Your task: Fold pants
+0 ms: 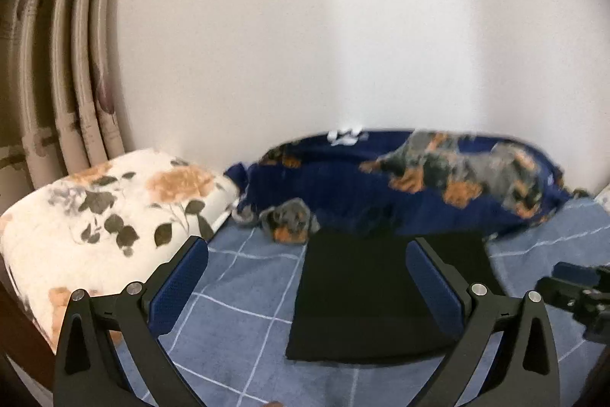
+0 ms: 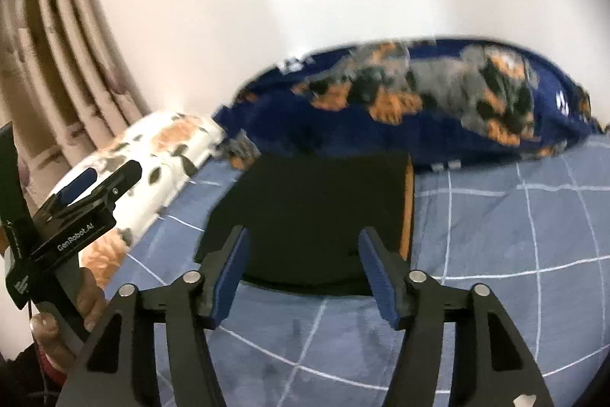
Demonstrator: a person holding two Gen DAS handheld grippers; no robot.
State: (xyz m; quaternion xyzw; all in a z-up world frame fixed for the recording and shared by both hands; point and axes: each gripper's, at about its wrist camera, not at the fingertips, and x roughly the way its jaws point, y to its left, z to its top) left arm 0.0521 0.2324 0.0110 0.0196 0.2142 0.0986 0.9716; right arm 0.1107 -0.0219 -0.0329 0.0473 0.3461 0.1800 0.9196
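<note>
Looking pretty much done here, I'd say: the pants (image 1: 366, 296) are sitting on the bed (image 1: 244, 292) as a neat dark rectangle, edges squared, nothing dangling out that I can spot. Both grippers are hanging above it with nothing in them. The left gripper (image 1: 305, 288) is standing wide, and the right gripper (image 2: 303, 277) is sitting about half open, narrower than the left; neither is pinching any cloth. From the right wrist view an orange strip is showing along the right edge of the bundle, maybe a lining or a side stripe, hard to call through the blur. The fabric is reading as matte black and fairly thick, lying flat with a soft rounded near edge. The bed cover is looking like a plush blue fleece with a thin white grid. Behind the pants a navy blanket (image 1: 419, 178) with grey and orange dog prints is bunching against the wall, and a white floral pillow (image 1: 103, 205) is sitting off to the left. What's left, if anything, is probably just a final smoothing.
</note>
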